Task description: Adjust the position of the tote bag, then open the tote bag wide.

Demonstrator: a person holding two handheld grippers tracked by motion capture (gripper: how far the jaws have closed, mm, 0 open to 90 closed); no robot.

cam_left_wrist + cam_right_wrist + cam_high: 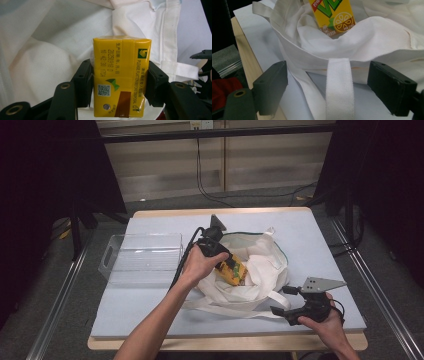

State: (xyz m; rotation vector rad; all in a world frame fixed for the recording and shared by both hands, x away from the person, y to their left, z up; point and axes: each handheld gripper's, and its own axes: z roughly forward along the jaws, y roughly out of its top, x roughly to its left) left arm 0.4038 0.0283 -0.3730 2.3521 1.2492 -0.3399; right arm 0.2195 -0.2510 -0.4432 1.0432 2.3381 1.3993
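Observation:
A yellow drink carton [233,269] lies in the mouth of a white cloth tote bag [262,265] in the middle of the table. My left gripper [226,264] reaches into the bag from the left. In the left gripper view its two pads press the carton's [121,82] sides, with the bag's cloth [45,55] behind it. My right gripper [283,300] rests near the table's front right, pointing at the bag. In the right gripper view its jaws [329,77] stand wide apart, and the bag's strap [339,87] lies between them untouched. The carton's [334,15] printed face shows above the bag's rim [367,32].
A clear plastic bin [142,257] stands to the left of the bag. A pale blue mat [320,245] covers the wooden table, whose edge [225,342] shows at the front. Black cables trail over the floor beyond the far edge.

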